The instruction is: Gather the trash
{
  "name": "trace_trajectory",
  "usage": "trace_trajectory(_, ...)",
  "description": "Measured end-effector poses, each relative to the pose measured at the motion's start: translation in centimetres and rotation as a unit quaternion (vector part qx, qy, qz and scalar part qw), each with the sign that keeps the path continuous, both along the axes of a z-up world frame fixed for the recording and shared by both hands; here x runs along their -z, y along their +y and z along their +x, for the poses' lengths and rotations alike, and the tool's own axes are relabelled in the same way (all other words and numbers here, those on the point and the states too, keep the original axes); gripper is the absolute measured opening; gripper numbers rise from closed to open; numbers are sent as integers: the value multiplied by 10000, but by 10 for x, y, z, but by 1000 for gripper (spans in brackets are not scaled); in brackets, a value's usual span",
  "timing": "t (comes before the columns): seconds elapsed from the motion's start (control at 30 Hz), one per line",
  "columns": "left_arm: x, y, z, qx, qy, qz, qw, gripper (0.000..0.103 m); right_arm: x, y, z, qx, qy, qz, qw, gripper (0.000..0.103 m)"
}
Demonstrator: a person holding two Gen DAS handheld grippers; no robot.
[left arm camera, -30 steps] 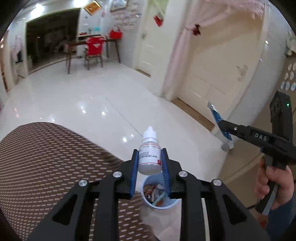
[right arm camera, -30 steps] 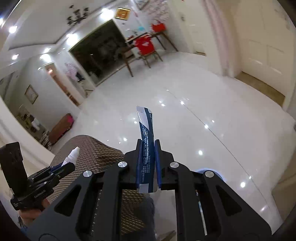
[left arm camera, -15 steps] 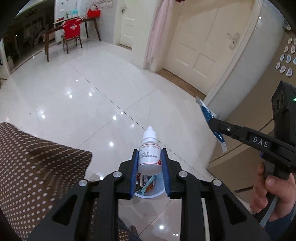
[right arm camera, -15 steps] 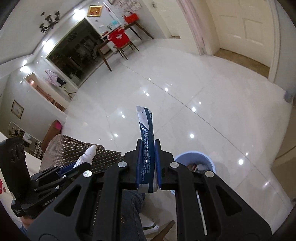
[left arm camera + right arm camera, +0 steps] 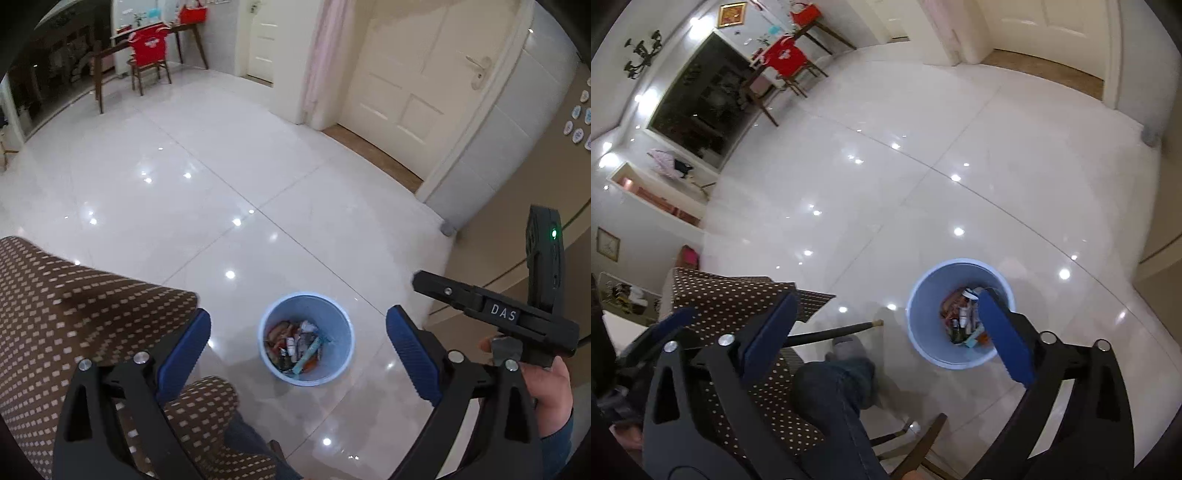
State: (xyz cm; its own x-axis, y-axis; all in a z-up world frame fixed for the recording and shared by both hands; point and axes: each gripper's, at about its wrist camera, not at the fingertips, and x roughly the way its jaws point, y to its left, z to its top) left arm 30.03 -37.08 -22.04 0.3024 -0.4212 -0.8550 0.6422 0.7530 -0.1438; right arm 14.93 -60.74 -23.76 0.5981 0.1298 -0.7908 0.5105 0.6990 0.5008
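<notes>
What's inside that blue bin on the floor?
The blue bin holds mixed trash: crumpled wrappers, a teal strip, a small white bottle. Lower layers are covered by the pile.

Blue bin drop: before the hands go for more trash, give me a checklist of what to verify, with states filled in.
1. Left gripper empty, jaws just opened: ok.
2. Right gripper empty, jaws just opened: ok.
3. Blue bin upright on the floor: ok.
4. White dropper bottle and blue sachet inside the bin: cannot tell, the contents are a jumble.
5. No trash on the tiles around the bin: ok.
</notes>
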Motion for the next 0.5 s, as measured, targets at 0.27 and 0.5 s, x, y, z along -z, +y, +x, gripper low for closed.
trace_trajectory(0.27, -45, 48, -16, -432, -352, -375, 9977, 94, -21, 13, -10, 30, -40, -323, 9995, 97)
trace_trajectory(0.5, -82, 90, -47, -785, -942, -543, 9910, 96, -62, 47, -17, -247, -378, -621, 9970, 97)
